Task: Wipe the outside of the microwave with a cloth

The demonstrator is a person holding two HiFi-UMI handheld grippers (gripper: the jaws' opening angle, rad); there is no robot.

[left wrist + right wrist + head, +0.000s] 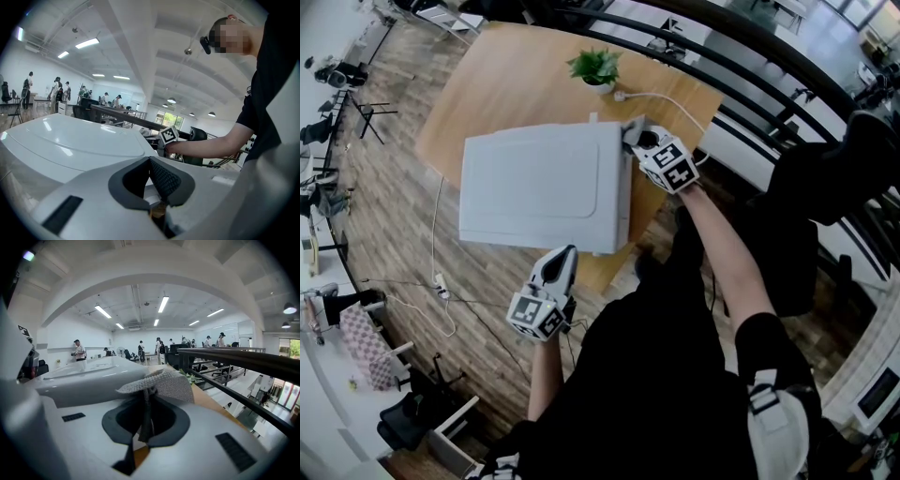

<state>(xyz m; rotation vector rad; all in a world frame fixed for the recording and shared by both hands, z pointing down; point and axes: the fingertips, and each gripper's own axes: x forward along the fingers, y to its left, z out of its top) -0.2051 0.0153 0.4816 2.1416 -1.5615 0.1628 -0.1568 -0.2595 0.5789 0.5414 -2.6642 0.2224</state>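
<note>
Cloth (pixel 165 380) is pinched tight in my right gripper (pixel 639 139). It is gray and bumpy, and it folds out over the tips of the jaws. I hold it at the far right corner of the microwave (pixel 539 183), and it looks to touch the edge there.

The microwave is white. I see its smooth top from above. It sits on a wooden table (pixel 506 75).

My left gripper (pixel 562 255) is squeezed closed with nothing in it, and its dark pads meet. It is on the near side of the microwave and its tip points at the near edge. I cannot tell if it touches. From that gripper I look across the white top and see my other arm on the far side.

Each gripper has a cube (pixel 673 167) with black and white square patterns on it.

A little green plant (pixel 595 67) in a white pot stands on the table behind the microwave. A white cord (pixel 670 101) runs on the table just beside it. A dark railing (pixel 750 84) goes past the far side of the table.
</note>
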